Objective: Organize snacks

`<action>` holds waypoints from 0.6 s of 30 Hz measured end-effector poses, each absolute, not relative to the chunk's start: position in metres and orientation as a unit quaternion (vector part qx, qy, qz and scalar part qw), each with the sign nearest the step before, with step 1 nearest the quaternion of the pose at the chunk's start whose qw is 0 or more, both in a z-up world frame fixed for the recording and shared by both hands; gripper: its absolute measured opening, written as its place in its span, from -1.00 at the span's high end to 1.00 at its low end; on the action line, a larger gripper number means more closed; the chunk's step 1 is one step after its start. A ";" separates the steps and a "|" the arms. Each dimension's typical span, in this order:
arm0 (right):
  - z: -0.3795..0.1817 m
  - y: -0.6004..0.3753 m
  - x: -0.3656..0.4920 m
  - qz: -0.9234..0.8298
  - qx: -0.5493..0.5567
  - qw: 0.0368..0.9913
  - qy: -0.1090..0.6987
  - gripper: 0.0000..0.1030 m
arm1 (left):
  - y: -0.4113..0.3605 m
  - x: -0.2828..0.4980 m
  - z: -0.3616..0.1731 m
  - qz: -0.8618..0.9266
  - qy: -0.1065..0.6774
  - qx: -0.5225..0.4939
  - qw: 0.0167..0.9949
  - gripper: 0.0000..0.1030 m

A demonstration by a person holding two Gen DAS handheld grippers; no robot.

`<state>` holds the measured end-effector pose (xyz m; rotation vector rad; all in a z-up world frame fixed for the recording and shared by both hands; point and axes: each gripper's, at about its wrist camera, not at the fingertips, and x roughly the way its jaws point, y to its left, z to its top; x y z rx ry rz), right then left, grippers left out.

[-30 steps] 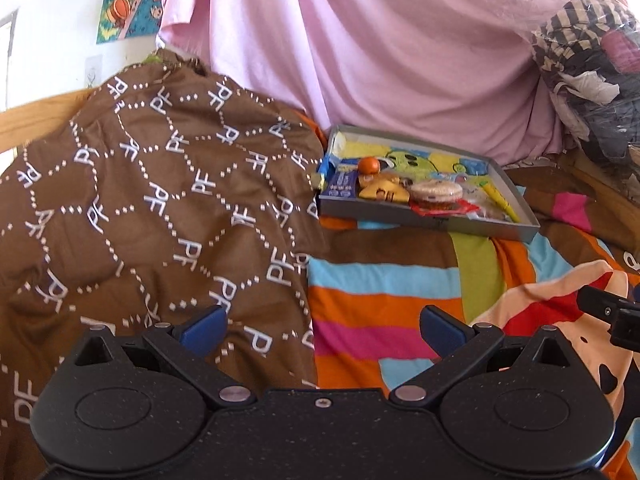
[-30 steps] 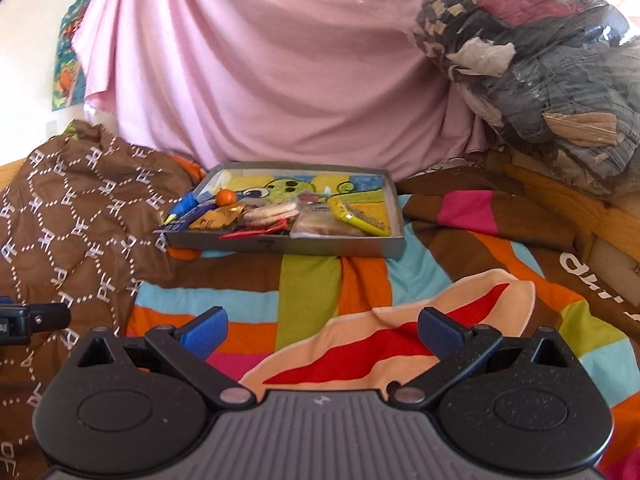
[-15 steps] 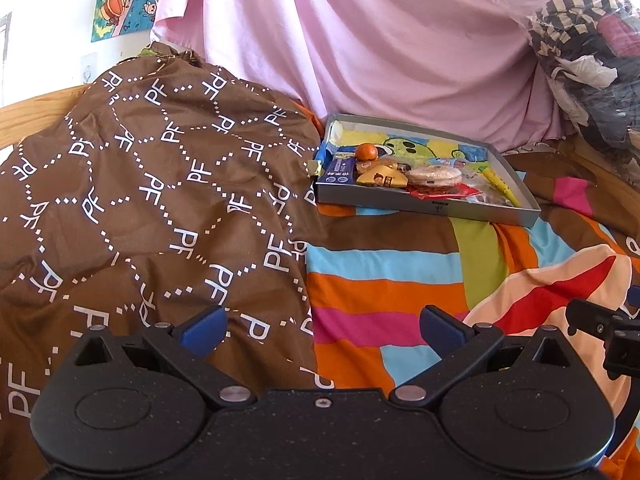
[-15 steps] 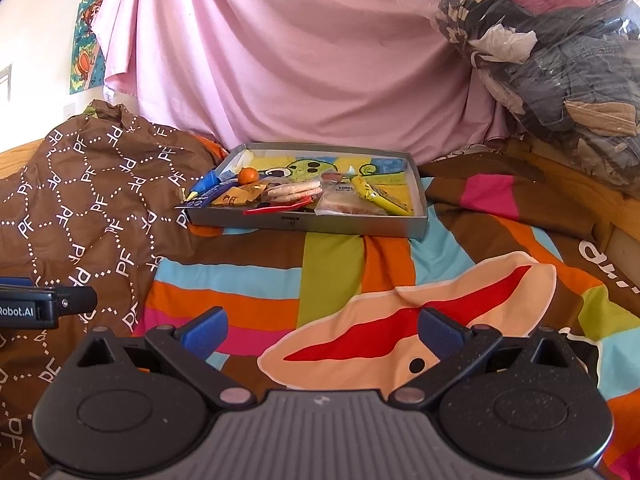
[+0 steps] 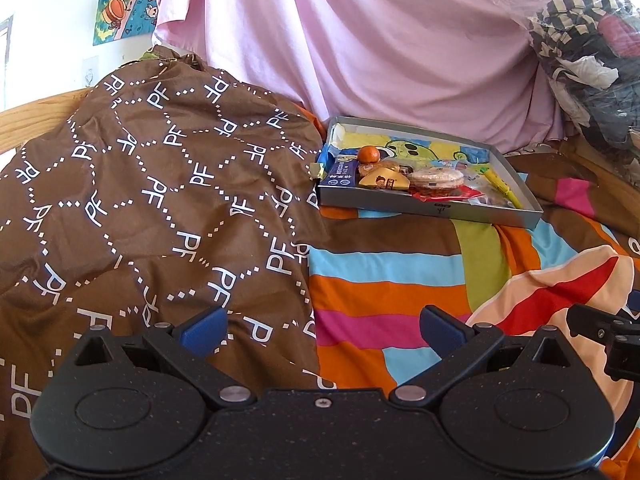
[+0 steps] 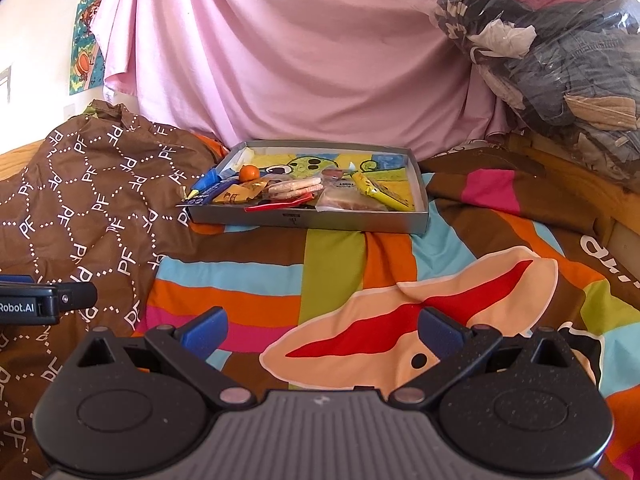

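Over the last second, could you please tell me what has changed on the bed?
Both views shifted, so both tools moved; neither took hold of anything. The left tool and right tool are open and empty as before. The snack tray on the striped blanket and its small orange lie unmoved.

A striped bedspread (image 6: 332, 264) in orange, blue, green and pink covers the bed. To its left lies a heaped brown quilt (image 5: 160, 200) printed with white letters. Behind the bedspread hangs a pink sheet (image 6: 300, 60); left of that sheet, a cartoon poster (image 5: 124, 0). Right of the sheet sits a plastic-wrapped clothes bundle (image 6: 560, 52).
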<state>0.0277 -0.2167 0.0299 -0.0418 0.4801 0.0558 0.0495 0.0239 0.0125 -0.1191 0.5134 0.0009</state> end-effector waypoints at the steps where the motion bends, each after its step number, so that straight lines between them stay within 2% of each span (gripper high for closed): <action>1: 0.030 -0.217 0.028 0.027 -0.020 0.971 0.238 -1.00 | 0.024 0.050 0.013 0.000 0.254 -0.059 0.966 -0.98; 18: 0.028 -0.218 0.027 0.023 -0.019 0.969 0.244 -1.00 | 0.026 0.049 0.018 0.012 0.259 -0.075 0.963 -0.98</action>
